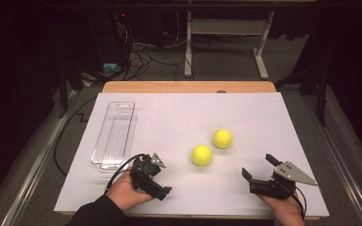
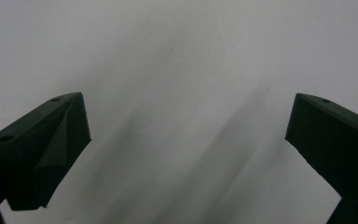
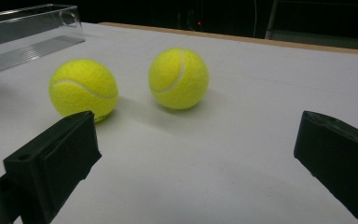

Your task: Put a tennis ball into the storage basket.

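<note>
Right gripper [image 1: 259,168] spread wide, empty, low on table [image 1: 264,113], facing two tennis balls [image 1: 201,155] near middle; left gripper [image 1: 156,175] also spread, empty, beside clear tray [image 1: 115,134]; tray holds nothing, both balls not yet picked, judging whole work left

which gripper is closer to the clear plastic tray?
Left. The left gripper sits just right of the near end of the clear plastic tray. The right gripper is far across the table, past both tennis balls.
</note>
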Action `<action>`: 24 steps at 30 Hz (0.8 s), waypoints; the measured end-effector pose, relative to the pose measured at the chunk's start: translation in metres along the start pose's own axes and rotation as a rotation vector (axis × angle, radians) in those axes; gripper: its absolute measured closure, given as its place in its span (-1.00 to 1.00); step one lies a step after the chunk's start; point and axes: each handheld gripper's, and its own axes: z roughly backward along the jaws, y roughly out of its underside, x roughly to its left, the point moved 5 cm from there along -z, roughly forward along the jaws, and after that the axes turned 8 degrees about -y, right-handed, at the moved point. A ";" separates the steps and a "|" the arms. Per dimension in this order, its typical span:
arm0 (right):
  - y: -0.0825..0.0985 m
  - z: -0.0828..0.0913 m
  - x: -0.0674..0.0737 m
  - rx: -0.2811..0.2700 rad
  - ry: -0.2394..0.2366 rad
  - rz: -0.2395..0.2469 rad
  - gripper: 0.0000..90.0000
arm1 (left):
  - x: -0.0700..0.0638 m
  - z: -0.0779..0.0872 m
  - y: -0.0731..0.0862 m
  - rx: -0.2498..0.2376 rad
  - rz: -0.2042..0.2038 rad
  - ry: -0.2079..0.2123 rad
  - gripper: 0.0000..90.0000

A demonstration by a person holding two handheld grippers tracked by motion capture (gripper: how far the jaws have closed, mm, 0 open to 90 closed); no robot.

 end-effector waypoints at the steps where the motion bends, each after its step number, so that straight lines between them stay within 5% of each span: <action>1: 0.000 0.000 0.000 0.001 0.000 0.000 -1.00 | -0.001 0.000 -0.002 0.019 -0.010 -0.001 -0.99; 14: 0.000 0.001 0.000 -0.001 -0.005 -0.004 -1.00 | -0.004 0.001 -0.014 0.202 -0.079 0.008 -0.99; 24: 0.001 0.001 0.001 0.002 -0.009 0.004 -1.00 | -0.003 0.000 -0.018 0.285 -0.066 0.040 -0.99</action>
